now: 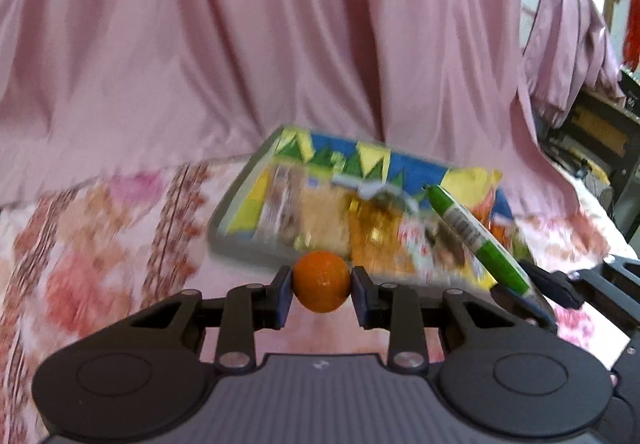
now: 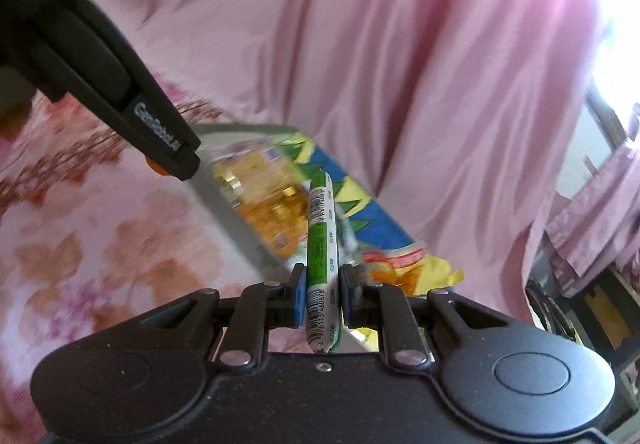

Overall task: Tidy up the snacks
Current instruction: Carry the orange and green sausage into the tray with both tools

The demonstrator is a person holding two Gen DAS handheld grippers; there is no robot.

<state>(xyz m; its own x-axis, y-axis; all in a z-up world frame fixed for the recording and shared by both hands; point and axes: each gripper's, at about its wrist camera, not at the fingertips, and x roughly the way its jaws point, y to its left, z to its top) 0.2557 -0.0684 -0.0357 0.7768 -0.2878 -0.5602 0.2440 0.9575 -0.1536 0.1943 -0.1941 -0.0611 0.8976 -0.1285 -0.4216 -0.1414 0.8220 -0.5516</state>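
My left gripper [image 1: 322,294] is shut on a small orange [image 1: 322,281] and holds it just in front of a grey tray [image 1: 224,212]. The tray has a blue, green and yellow patterned bottom and holds several snack packets [image 1: 360,228]. My right gripper [image 2: 323,298] is shut on a green stick-shaped snack with a barcode label [image 2: 321,240], which points toward the tray [image 2: 240,130]. The green stick also shows in the left wrist view [image 1: 476,240], over the tray's right end. The left gripper's black body [image 2: 100,60] shows at the upper left of the right wrist view.
The tray lies on a pink floral bedsheet [image 1: 100,236]. A pink curtain [image 1: 280,24] hangs right behind it. A yellow snack bag [image 2: 420,268] lies at the tray's near right. Dark shelving and clutter [image 1: 592,136] stand at the far right.
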